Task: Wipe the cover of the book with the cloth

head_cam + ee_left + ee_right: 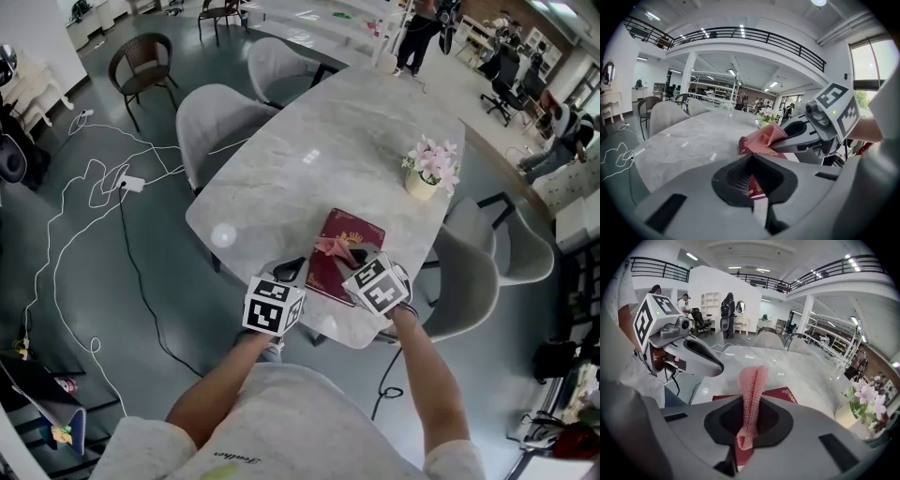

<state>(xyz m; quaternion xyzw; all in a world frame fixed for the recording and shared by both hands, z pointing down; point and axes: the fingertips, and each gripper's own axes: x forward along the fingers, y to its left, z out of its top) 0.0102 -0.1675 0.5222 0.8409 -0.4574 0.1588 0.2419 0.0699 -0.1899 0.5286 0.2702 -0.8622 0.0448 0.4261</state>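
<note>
A dark red book (351,234) with gold print lies near the front edge of the marble table (309,159). My right gripper (352,255) is shut on a pink cloth (333,246), and the bunched cloth rests on the book's cover. In the right gripper view the cloth (752,390) stands up between the jaws, above the book (780,393). My left gripper (292,270) is at the book's near left corner. In the left gripper view its jaws look shut on the book's edge (754,186). There the right gripper (790,140) and cloth (761,138) are just ahead.
A pot of pink flowers (427,173) stands on the table's right side. Grey chairs (220,122) (473,281) ring the table. White cables (94,187) trail over the floor at the left. The table's front edge (328,333) is close below both grippers.
</note>
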